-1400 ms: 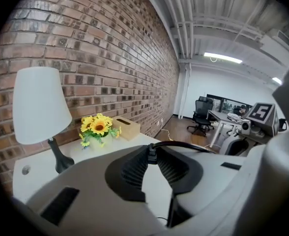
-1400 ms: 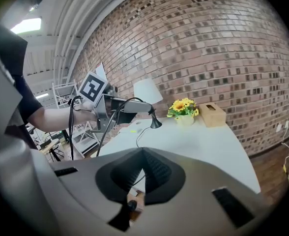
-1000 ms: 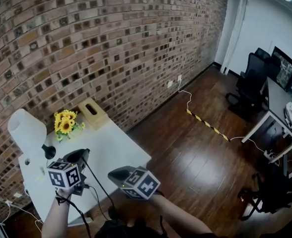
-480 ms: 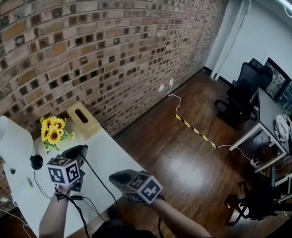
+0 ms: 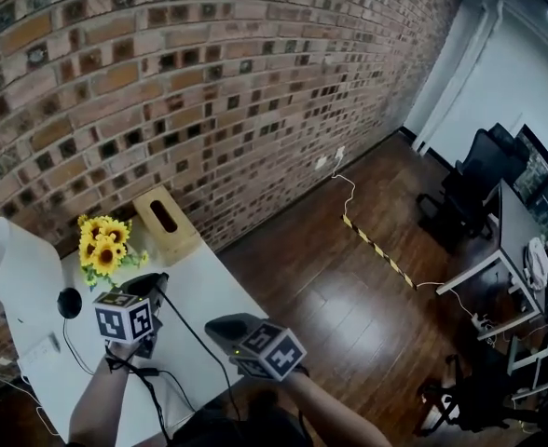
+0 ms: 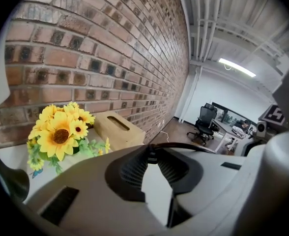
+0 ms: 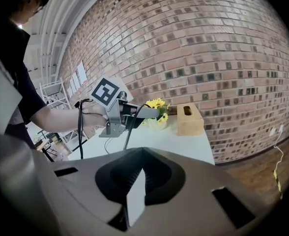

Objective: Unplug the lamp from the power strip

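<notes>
Lamp (image 5: 18, 264) seems not yet unplugged: left gripper (image 5: 151, 285) and right gripper (image 5: 221, 326) hover slightly spread, empty; next, reach strip (image 5: 41, 349) at eight o'clock.

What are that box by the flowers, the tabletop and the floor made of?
The box looks like pale, unfinished wood: matte tan faces with a slot cut in the top. The tabletop seems to be smooth white laminate or painted board; I cannot tell which. The floor looks like dark varnished wood planks, as it reflects light.
</notes>
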